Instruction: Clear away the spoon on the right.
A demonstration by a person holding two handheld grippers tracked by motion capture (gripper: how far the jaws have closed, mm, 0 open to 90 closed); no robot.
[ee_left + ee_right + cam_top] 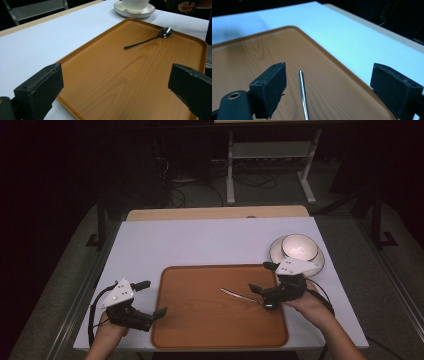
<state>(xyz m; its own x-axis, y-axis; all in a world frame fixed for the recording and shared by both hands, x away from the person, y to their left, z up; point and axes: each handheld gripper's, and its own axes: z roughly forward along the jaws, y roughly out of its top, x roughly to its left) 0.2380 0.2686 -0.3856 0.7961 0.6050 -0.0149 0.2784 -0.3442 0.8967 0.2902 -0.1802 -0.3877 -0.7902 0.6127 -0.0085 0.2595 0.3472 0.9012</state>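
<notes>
A metal spoon lies on the brown wooden tray, toward its right side, bowl end to the right. My right gripper hovers over the spoon's right end, jaws wide apart. In the right gripper view the spoon's handle runs along the tray between the open jaws of the right gripper, close to the left one and untouched. My left gripper rests at the tray's left edge, open with nothing in it. In the left gripper view the left gripper faces across the tray toward the spoon.
A white bowl sits on a dark-rimmed saucer on the white table, just beyond the tray's right far corner; the bowl and saucer also appear at the top of the left gripper view. The floor and a metal frame lie behind the table.
</notes>
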